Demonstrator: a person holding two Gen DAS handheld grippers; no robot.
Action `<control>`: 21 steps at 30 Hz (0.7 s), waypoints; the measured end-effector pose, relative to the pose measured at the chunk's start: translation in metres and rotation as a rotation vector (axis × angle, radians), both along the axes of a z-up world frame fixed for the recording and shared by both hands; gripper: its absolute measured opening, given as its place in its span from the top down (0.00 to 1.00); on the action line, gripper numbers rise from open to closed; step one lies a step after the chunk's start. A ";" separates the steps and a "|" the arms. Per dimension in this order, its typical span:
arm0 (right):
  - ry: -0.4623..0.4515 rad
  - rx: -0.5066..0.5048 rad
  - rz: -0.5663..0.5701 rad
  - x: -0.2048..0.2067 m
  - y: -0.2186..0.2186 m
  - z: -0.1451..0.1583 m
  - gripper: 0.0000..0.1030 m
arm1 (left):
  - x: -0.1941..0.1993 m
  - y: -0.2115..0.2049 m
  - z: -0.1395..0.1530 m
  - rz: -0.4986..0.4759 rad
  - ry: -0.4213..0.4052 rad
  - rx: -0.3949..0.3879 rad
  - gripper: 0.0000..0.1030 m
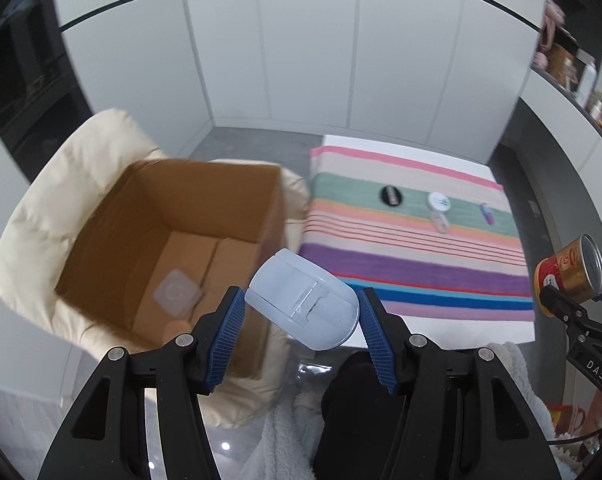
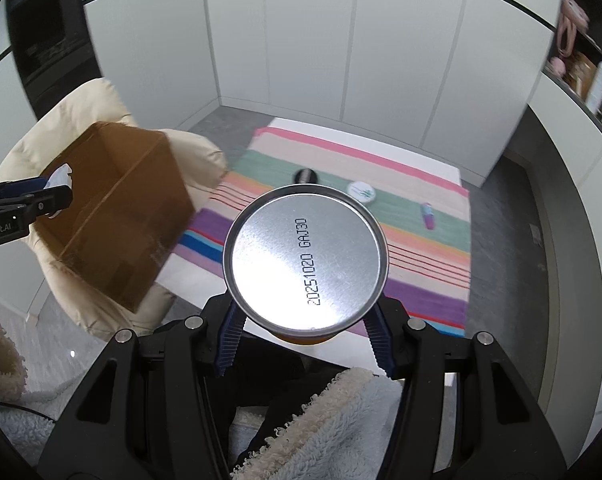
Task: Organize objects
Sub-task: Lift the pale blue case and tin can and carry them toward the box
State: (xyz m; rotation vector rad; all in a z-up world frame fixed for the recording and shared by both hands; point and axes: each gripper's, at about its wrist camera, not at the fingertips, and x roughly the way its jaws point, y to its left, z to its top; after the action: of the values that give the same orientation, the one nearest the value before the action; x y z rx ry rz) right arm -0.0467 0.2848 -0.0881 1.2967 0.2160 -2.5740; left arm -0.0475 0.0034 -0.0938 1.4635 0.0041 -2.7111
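Left gripper [image 1: 301, 308] clamps a pale plastic case [image 1: 303, 300], right gripper [image 2: 303, 320] a tin can [image 2: 305, 260]; cardboard box [image 1: 173, 236] holds 1 container [image 1: 175, 292], 4 items remain on the striped cloth [image 1: 421, 264].

I see a cream padded cushion chair [image 1: 61, 184] at the left, just beside a white table [image 1: 421, 148] draped with a multicoloured striped woven cloth [image 1: 421, 256]. Behind them I see tall white cabinet panels [image 1: 321, 60] and grey flooring [image 1: 245, 142]; a cluttered shelf [image 1: 573, 72] sits far right.
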 end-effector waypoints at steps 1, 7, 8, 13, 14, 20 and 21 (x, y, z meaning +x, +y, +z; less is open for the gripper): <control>0.001 0.000 0.012 0.000 -0.006 0.000 0.45 | 0.002 -0.007 0.000 0.016 0.000 0.001 0.42; 0.010 0.001 0.126 0.007 -0.054 0.004 0.45 | 0.020 -0.044 0.003 0.104 0.012 -0.001 0.42; 0.011 0.001 0.142 0.008 -0.060 0.004 0.45 | 0.023 -0.049 0.003 0.115 0.013 -0.004 0.42; 0.006 -0.001 0.235 0.014 -0.101 0.003 0.45 | 0.035 -0.075 0.000 0.173 0.006 -0.006 0.42; 0.005 0.000 0.255 0.016 -0.110 0.002 0.45 | 0.037 -0.079 0.000 0.181 0.005 -0.007 0.42; -0.014 0.008 0.358 0.020 -0.157 -0.006 0.45 | 0.047 -0.107 -0.005 0.242 -0.002 -0.016 0.42; -0.018 0.008 0.370 0.020 -0.162 -0.007 0.45 | 0.048 -0.111 -0.006 0.251 -0.005 -0.015 0.42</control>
State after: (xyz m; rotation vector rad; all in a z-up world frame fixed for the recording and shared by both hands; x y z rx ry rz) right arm -0.0267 0.1224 -0.0955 1.1560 0.4202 -2.2505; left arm 0.0008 -0.1071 -0.0999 1.3631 0.1552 -2.5015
